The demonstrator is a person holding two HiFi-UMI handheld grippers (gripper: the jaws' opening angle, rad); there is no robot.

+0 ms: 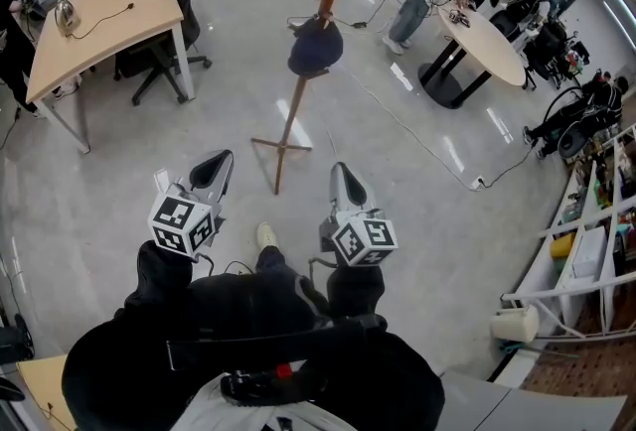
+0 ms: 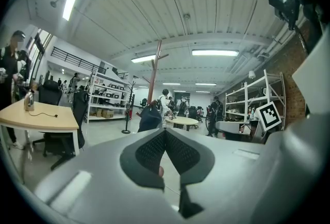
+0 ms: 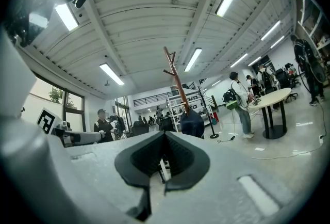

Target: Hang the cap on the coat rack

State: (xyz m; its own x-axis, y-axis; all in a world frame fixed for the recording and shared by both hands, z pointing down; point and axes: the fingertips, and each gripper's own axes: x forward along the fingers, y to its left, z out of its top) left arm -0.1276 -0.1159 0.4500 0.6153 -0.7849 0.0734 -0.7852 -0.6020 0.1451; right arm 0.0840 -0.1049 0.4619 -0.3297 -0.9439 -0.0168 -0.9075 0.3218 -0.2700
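Black jacket sleeves (image 1: 248,340) of the person fill the near edge, both arms reaching forward over the glossy grey floor (image 1: 417,171). A pale wooden desk with a curved top (image 1: 99,22) stands far left.

Straight ahead, well apart from both tools, rises the slim brown wooden coat rack (image 1: 294,116). Its pole is the long axis, upright on crossed feet, with forked pegs at the top in the gripper views.

The left gripper (image 1: 223,158) and right gripper (image 1: 340,168) are held side by side and level, tips aimed at the rack. Each has its jaws pressed together with nothing between the pads.

The dark navy fabric cap (image 1: 315,47) hangs on the rack partway up the pole, its rounded crown against the wood. Which way its peak faces I cannot tell.
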